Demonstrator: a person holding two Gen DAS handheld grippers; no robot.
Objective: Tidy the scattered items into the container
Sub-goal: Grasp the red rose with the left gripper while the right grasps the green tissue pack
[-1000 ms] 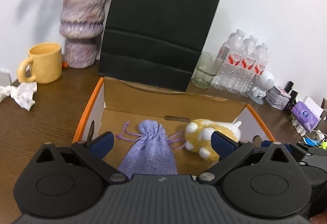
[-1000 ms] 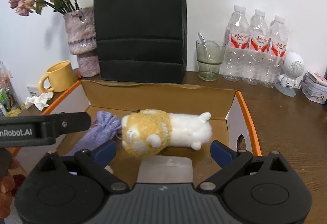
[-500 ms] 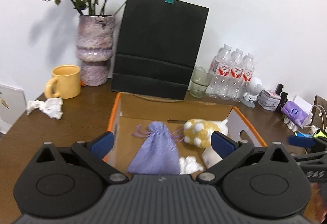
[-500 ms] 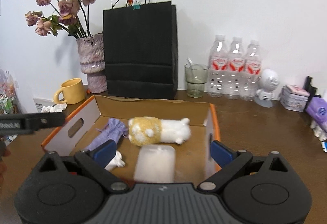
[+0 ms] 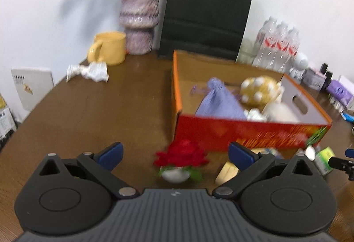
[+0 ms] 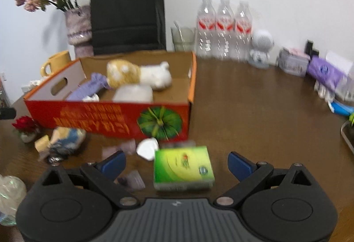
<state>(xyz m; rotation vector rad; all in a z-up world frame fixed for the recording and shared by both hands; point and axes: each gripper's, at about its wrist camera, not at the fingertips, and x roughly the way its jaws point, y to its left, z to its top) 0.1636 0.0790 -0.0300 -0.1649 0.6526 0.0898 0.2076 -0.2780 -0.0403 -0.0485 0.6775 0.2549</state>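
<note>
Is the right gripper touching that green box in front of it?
Apart. The right wrist view shows the green box lying between the open right gripper fingers, with bare table visible on both sides.

The box (image 6: 106,118) is red outside with orange edges, yellow lettering and a green round pattern; its inside is plain brown. In it lie a lilac pouch (image 5: 218,101) and a yellow-and-white plush toy (image 6: 137,74). On the dark brown table (image 6: 254,113) sit a red rose (image 5: 182,154) and a green-and-yellow packet (image 6: 183,166). Both claws have blue fingertips (image 5: 110,153).
</note>
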